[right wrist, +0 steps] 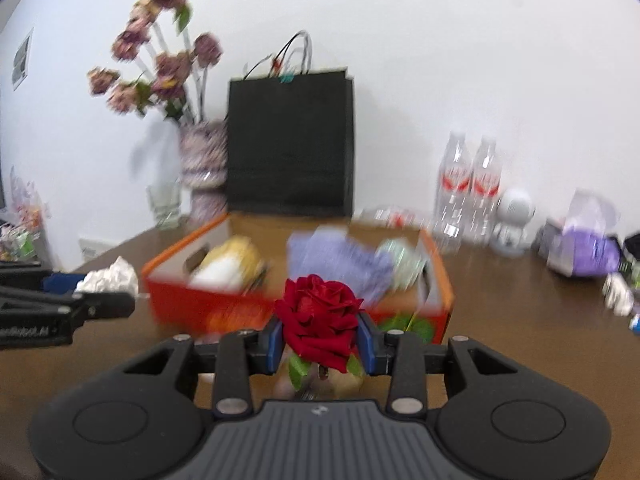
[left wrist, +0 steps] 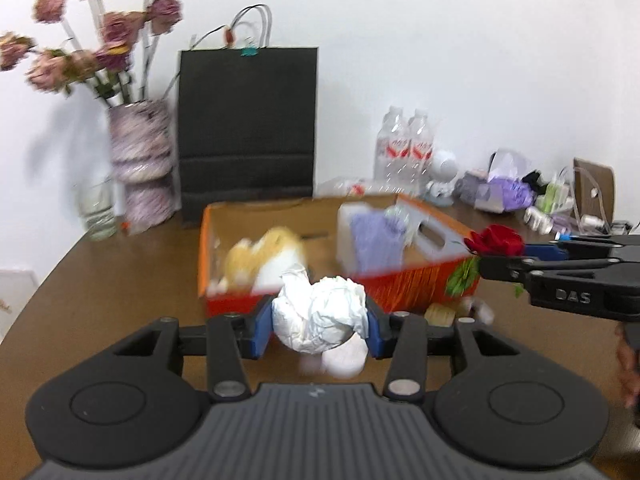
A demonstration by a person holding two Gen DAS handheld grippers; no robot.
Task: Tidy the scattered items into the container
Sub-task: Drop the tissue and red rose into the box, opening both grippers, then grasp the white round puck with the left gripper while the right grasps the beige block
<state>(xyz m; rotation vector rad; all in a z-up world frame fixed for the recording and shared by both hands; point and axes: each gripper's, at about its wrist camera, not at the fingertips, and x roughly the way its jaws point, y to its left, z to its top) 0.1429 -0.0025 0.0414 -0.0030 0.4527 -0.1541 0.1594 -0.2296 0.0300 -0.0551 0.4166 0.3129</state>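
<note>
My left gripper is shut on a crumpled white paper ball, held just in front of the orange cardboard box. My right gripper is shut on a red rose with green leaves, held before the box's front wall. The rose also shows in the left wrist view, at the box's right corner. The box holds a yellow and white soft item and a purple packet. Small items lie on the table by the box's front.
A black paper bag and a patterned vase of dried flowers stand behind the box. Two water bottles, a small white robot figure, a tissue box and clutter are at the back right. The brown table edge curves at the left.
</note>
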